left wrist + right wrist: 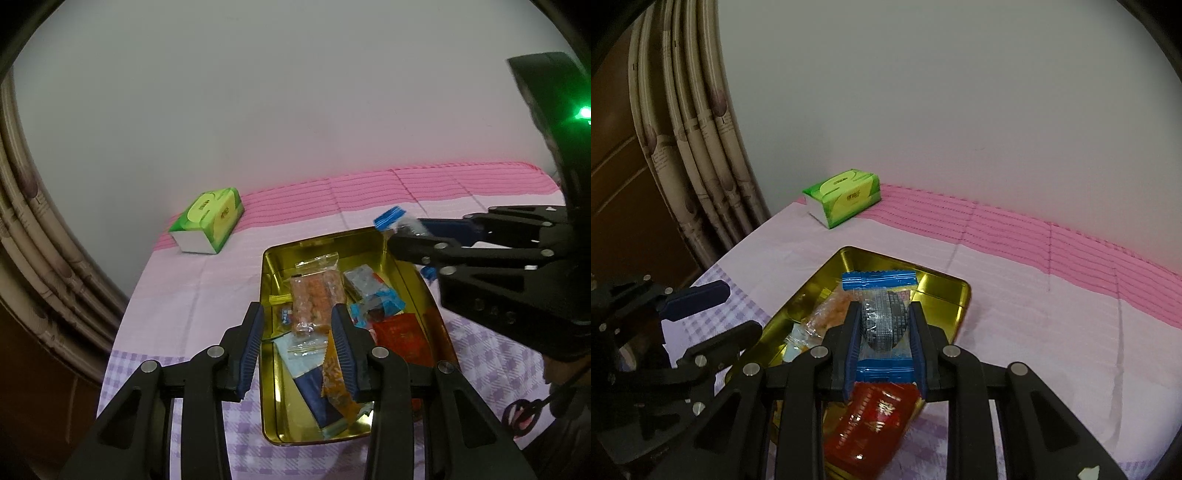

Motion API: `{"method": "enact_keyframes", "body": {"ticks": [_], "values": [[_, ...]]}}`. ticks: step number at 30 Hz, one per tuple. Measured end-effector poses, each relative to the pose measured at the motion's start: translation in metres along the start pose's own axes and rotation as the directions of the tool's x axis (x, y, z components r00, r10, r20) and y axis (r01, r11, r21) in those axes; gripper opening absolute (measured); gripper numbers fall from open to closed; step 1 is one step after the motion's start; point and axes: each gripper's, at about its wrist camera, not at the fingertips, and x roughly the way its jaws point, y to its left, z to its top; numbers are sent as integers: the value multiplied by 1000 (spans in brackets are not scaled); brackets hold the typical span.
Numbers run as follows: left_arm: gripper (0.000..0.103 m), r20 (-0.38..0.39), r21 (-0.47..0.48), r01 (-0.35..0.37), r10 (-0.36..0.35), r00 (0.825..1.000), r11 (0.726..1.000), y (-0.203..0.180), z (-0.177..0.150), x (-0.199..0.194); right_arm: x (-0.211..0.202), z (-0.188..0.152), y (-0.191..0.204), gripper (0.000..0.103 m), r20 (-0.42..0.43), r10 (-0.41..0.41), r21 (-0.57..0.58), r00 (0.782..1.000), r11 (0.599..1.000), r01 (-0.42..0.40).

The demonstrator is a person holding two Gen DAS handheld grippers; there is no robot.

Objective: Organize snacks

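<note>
While clamped between the right gripper's fingers, a blue-ended snack packet hangs above the gold tin tray of snacks; the left gripper hovers, fingers apart, holding nothing, over the tray's near end.

dim, soft fisheye views, edges heavily vignetted.

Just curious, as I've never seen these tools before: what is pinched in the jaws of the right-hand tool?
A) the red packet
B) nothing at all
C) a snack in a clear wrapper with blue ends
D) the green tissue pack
C: in the right wrist view the right gripper is shut on the blue-ended snack, held above the gold tin; the green tissue pack lies far back on the cloth.
</note>
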Motion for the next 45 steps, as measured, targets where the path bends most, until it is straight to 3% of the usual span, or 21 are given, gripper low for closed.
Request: {"method": "enact_keyframes", "body": {"ticks": [29,45], "values": [[54,-4,-35,-2,2,1000,999,8,-1,5,53,6,-2,22,-84,-36,48,996,998,40],[61,-10,-48,-7,6,1000,999,10,-2,8,53,12,-2,25,-47,-39,72,998,996,42]]}}
